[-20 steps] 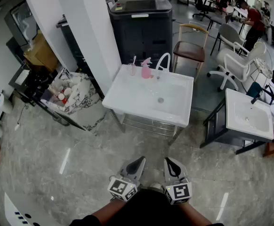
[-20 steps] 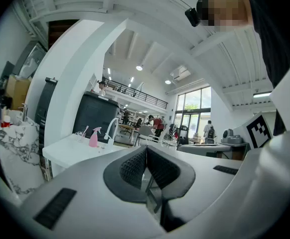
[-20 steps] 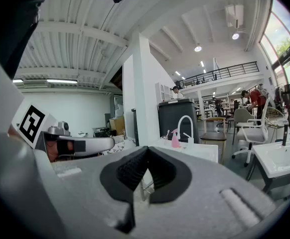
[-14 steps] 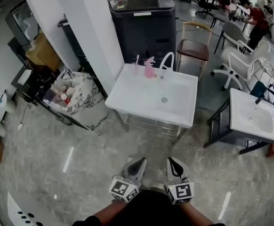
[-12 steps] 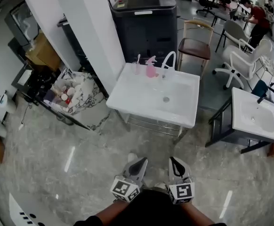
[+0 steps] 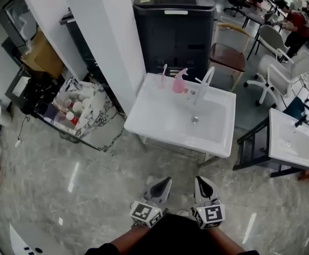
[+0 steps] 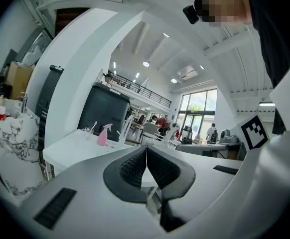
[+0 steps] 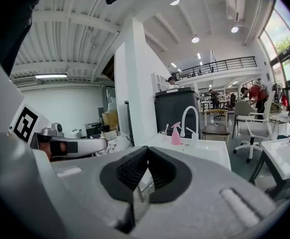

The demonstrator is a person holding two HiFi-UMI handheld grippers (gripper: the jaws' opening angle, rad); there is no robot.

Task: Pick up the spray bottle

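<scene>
A pink spray bottle [image 6: 179,82] stands upright on the back rim of a white sink [image 6: 165,122], between a cup with a toothbrush [image 6: 162,79] and the white faucet [image 6: 204,82]. It also shows small and far off as the spray bottle [image 7: 103,135] in the left gripper view and the spray bottle [image 8: 176,134] in the right gripper view. My left gripper [image 6: 165,180] and right gripper [image 6: 200,179] hang side by side near my body, well short of the sink's front edge. Both the left gripper [image 7: 146,151] and the right gripper [image 8: 147,151] are shut, with nothing between the pads.
A white pillar [image 6: 104,33] rises left of the sink, with a crate of bottles [image 6: 75,106] beyond it. Behind the sink stand a black machine [image 6: 174,26] and a wooden chair [image 6: 230,49]. A second sink [image 6: 291,139] on a dark frame is at the right.
The sink and spray bottle have slid down and right in the head view and look a bit nearer. Both grippers stay shut, side by side.
</scene>
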